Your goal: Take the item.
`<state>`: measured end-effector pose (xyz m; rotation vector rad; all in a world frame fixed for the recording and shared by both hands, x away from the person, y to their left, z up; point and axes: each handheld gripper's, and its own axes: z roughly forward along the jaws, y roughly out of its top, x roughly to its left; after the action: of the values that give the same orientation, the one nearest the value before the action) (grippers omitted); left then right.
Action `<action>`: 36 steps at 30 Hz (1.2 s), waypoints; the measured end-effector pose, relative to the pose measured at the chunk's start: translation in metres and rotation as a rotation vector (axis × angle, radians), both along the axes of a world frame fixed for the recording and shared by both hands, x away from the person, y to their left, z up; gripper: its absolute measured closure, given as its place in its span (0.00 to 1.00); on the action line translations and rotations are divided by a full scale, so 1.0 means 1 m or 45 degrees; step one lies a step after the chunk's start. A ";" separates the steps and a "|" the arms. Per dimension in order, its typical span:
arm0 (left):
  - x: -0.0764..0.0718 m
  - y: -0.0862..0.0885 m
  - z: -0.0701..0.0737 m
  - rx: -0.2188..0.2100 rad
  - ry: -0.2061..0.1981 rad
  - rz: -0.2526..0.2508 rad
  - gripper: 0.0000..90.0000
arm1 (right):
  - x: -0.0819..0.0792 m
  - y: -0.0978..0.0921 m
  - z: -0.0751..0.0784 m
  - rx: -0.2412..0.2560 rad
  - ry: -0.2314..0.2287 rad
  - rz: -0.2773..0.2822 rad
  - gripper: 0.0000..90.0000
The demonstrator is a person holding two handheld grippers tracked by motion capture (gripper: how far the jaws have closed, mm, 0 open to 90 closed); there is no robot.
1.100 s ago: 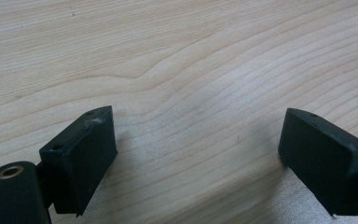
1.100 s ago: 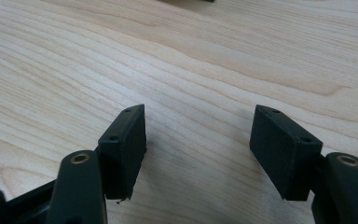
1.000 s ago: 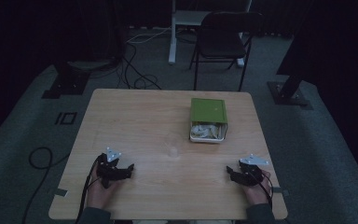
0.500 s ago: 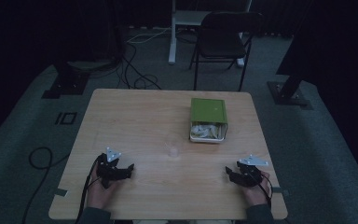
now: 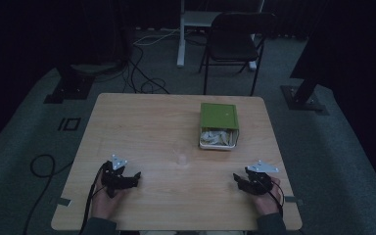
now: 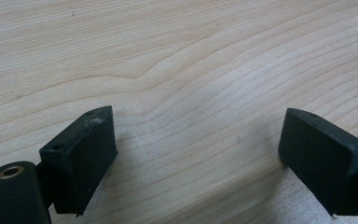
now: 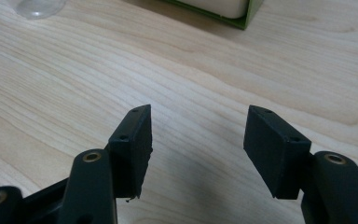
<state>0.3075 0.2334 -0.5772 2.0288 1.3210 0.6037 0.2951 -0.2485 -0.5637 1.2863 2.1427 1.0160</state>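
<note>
While both hands rest low on the near part of the pale wood-grain desk [image 5: 142,127], the small clear plastic cup [image 5: 181,154] stands upright near the desk's middle, nearest of all things to the tongs yet well apart from each. Just beyond the cup and toward the person's right sits the green rectangular box [image 5: 219,126], its green lid covering the far part and its near part open on a heap of pale, whitish pieces too small to identify. Cup and box are near one another but not touching.

Nearer the person than the cup and on its left side, the left tongs [image 5: 136,176] lie released on the desk, held by the left hand [image 5: 105,201]; in the left gripper view the left tongs [image 6: 196,156] stand with jaws wide apart over bare wood grain. Nearer than the cup and on its right side, the right tongs [image 5: 236,178] are likewise released, held by the right hand [image 5: 265,200]; in the right gripper view the right tongs [image 7: 196,140] gape over bare desk, with the cup's base [image 7: 37,7] and a corner of the box [image 7: 219,11] at the top edge.

Beyond the desk, farther from the cup, a dark folding chair [image 5: 235,44] stands on grey carpet among black cables [image 5: 142,81].
</note>
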 end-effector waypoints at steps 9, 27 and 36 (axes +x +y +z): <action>0.000 0.000 0.000 0.000 0.000 0.000 0.13 | -0.001 0.003 0.007 -0.006 -0.021 0.016 0.47; 0.000 0.000 0.000 -0.001 -0.001 0.001 0.13 | 0.004 0.009 0.020 -0.010 -0.048 0.063 0.49; 0.000 0.000 0.000 -0.001 -0.001 0.001 0.13 | 0.008 0.012 0.026 -0.002 -0.064 0.071 0.49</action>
<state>0.3074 0.2334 -0.5773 2.0277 1.3216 0.6043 0.3026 -0.2366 -0.5375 1.1937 2.1516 1.0580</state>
